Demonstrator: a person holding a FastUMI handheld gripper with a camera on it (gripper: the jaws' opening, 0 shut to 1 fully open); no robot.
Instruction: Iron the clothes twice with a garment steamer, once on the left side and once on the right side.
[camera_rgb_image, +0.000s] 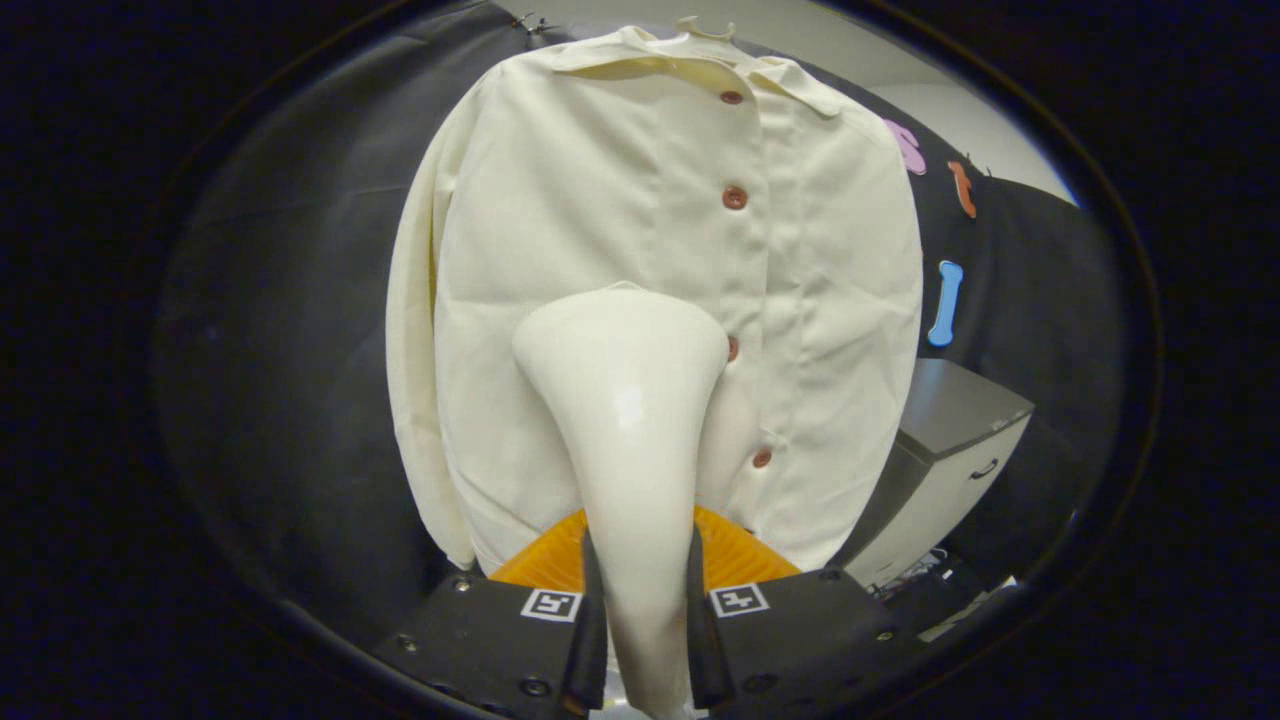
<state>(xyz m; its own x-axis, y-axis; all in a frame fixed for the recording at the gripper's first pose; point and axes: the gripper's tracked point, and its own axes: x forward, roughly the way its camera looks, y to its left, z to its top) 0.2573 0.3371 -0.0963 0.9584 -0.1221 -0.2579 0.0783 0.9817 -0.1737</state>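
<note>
Gripper view | my gripper (637, 610) pinches glossy cream plastic steamer (625, 400) | head on cream button-front shirt (560, 250), left panel | I'd glide straight, contact light

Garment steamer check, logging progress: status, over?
Hand-held gripper shut on glossy cream garment steamer. Steamer head at hanging cream button-front shirt, beside the buttons. Nothing in the way.

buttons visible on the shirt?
4 on the shirt placket: collar button, chest button, third button half behind the steamer, lowest button. More may be hidden.
</note>
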